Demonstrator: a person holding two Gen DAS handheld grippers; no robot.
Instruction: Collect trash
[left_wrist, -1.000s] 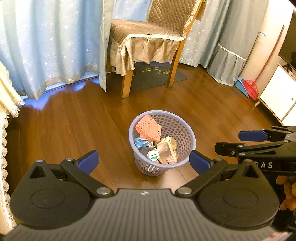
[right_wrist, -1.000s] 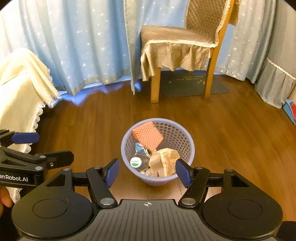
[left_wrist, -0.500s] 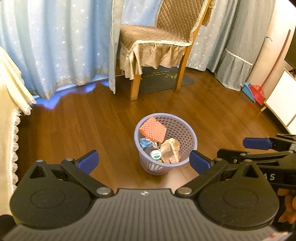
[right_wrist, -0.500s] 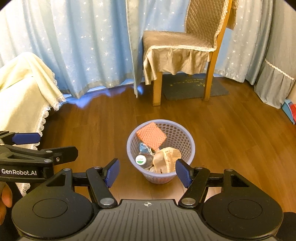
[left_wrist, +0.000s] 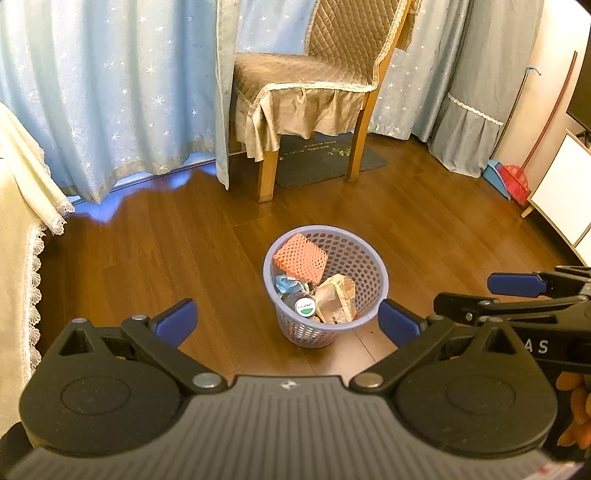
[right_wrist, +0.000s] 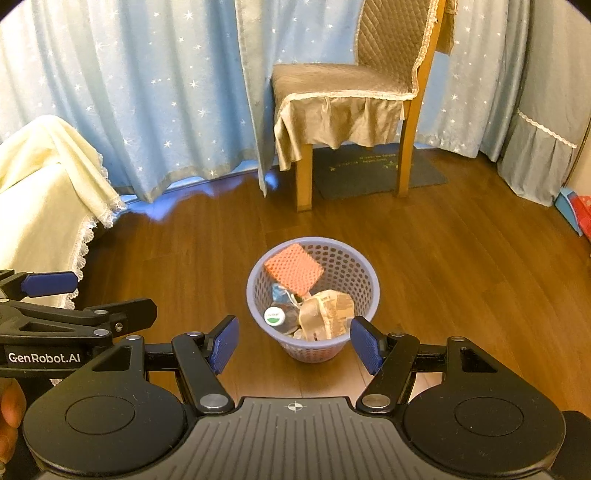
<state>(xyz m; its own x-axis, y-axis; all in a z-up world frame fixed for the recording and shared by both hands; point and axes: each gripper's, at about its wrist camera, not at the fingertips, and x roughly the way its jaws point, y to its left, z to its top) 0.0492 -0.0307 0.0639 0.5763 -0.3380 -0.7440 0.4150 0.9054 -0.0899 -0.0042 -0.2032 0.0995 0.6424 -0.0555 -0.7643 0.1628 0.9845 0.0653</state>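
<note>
Both tools, the left tool (left_wrist: 286, 319) and right tool (right_wrist: 294, 344), hover open and empty above the lavender perforated plastic basket (right_wrist: 364, 284) of trash on the wooden floor (right_wrist: 461, 266), where a careless descent could tip it.

Trash-filled basket (right_wrist: 364, 291) sits on wood floor (right_wrist: 461, 266) beyond spread, empty fingers (right_wrist: 223, 343).
</note>
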